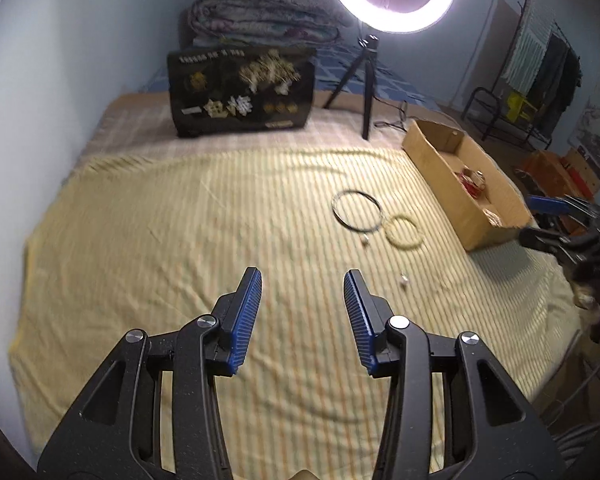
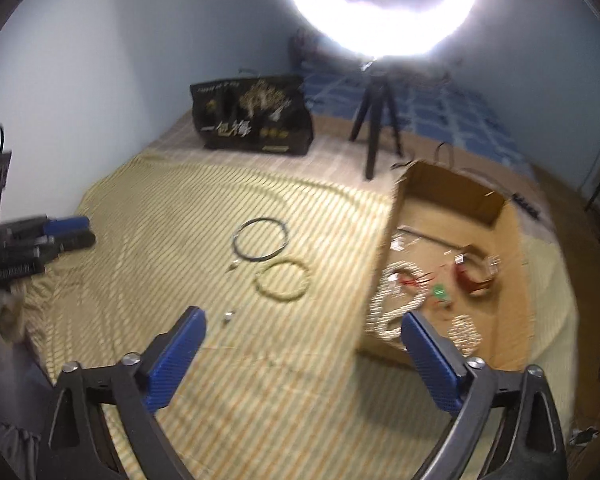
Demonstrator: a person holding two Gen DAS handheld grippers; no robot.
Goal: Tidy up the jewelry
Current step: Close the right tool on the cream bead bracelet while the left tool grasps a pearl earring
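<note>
A dark wire necklace ring (image 1: 356,211) and a pale beaded bracelet (image 1: 404,232) lie on the yellow striped cloth (image 1: 180,240), with two small silver pieces (image 1: 403,279) near them. They also show in the right wrist view: the ring (image 2: 260,239), the bracelet (image 2: 283,280), a small piece (image 2: 228,316). A cardboard box (image 2: 384,248) holds several jewelry items. My left gripper (image 1: 302,280) is open and empty above the cloth. My right gripper (image 2: 302,320) is wide open and empty near the box's front corner.
A black printed bag (image 1: 240,92) stands at the back of the bed. A ring light on a tripod (image 1: 366,76) stands beside it. The wall (image 1: 40,100) runs along the left. Folded blankets (image 1: 260,12) lie behind the bag.
</note>
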